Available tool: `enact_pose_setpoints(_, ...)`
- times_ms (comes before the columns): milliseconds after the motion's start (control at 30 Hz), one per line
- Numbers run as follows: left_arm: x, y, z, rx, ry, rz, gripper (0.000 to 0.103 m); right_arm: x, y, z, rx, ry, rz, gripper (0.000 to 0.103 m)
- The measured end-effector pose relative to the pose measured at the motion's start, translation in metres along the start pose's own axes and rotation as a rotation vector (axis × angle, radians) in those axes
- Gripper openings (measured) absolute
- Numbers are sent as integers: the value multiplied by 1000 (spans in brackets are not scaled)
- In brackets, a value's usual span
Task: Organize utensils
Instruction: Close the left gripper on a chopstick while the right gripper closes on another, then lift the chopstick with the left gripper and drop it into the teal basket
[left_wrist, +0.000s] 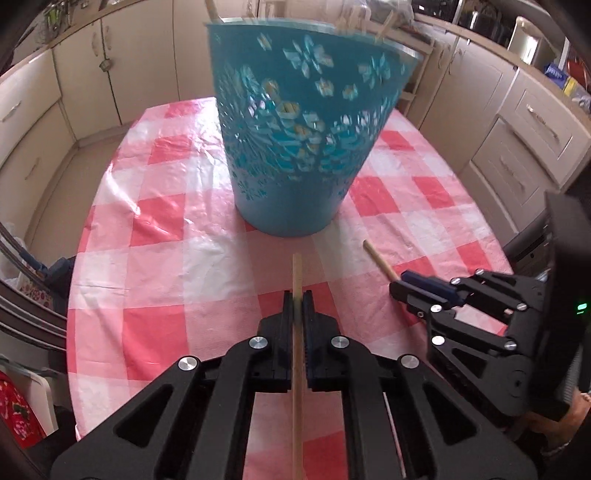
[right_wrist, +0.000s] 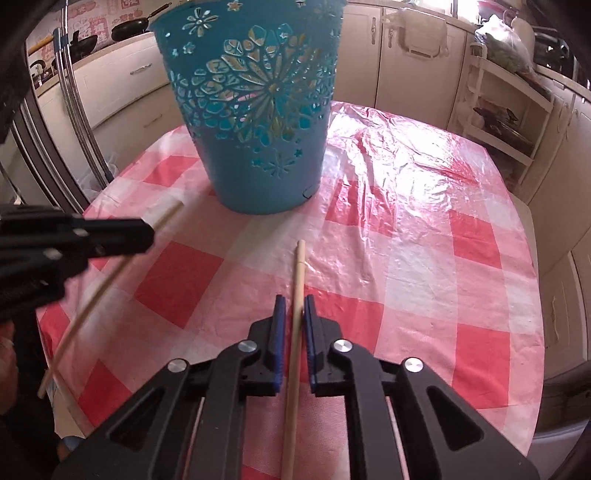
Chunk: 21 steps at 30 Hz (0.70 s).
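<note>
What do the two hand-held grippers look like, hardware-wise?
Both match: the left hand-held gripper and the right hand-held gripper have matte black linkage arms with cut-out slots, round silver pivot screws, and blue ribbed pads on the fingers. A small green light glows on the right unit's body.

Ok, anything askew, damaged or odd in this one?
The blue basket looks tilted in the left wrist view, though that may be lens distortion. Its base has a small notch or crack near the bottom edge. The tablecloth is wrinkled on the far side. Each gripper holds a wooden stick normally.
</note>
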<state>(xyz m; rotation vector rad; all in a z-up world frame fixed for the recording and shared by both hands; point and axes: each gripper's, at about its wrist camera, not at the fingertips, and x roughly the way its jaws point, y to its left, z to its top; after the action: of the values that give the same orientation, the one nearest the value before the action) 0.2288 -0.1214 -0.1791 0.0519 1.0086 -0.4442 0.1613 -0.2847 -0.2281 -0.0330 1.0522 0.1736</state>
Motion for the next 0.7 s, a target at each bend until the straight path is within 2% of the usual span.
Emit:
enact_pose_setpoints(167,-76,24,24,-65,-164,-126,5,-1,0,-1,2,-2,-2,8)
enact_pose_setpoints(333,-140,29,75,-111,-370,-206,5,0,2,-1,8,-4,-2,8)
enact_pose_setpoints(533,-150,5,138,-125,-540,-165,5,0,0,-1,24,-4,8,8)
enact_pose_setpoints(700,-137,-10,180,-148,-638,-78,5,0,-3,0,37,-2,21,9)
